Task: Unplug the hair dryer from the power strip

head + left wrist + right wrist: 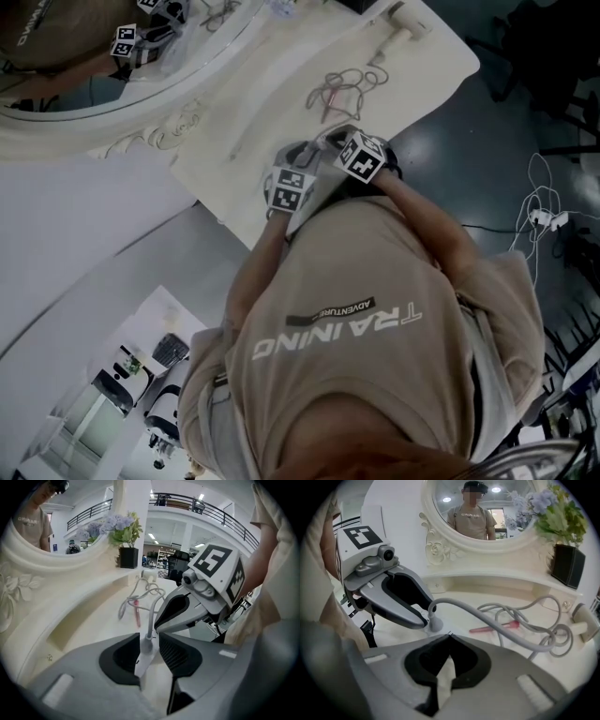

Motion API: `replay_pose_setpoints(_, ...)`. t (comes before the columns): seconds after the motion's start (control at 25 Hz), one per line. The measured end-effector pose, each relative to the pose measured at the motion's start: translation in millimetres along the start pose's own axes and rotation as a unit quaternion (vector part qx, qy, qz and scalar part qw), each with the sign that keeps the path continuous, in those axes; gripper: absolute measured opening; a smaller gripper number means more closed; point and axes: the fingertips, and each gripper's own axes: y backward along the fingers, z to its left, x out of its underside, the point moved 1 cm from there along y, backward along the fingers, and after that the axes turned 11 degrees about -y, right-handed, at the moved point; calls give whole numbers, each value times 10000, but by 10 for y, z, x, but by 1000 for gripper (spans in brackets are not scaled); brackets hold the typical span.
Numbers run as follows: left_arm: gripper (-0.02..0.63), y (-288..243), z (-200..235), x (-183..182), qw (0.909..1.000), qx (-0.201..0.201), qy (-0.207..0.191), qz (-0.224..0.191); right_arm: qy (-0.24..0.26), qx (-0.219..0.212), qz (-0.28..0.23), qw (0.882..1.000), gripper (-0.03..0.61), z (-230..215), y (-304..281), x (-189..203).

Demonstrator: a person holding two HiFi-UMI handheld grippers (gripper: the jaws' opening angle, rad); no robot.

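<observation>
Straddling the grey plug (146, 646) on the cream tabletop (281, 122) with the left gripper (149, 637) spread, pads not pinching; holding the right gripper (449, 637) pressed together nearby. Judging the plug light, rigid, smooth, its cord (487, 619) limp: taking the plug body, never the cord.

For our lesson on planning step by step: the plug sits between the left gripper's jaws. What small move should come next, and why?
Probably close the left gripper on the plug. Its jaws stand apart with the plug between them and seem clear of it, so nothing grips the plug yet and it cannot be pulled out.
</observation>
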Motion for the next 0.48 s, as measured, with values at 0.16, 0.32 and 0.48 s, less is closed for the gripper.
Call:
replay_pose_setpoints(0.16, 132, -96, 28, 54, 9998, 77, 20, 182, 53, -15, -28, 10000, 5, -5, -6, 1)
replay_pose_setpoints(0.32, 97, -139, 44, 57, 9994, 44, -176, 305, 87, -20, 33, 10000, 5, -3, -12, 2)
replay_pose_setpoints(0.48, 81, -138, 12, 27, 9982, 3, -440, 400, 72, -15, 43, 10000, 5, -16, 0, 15)
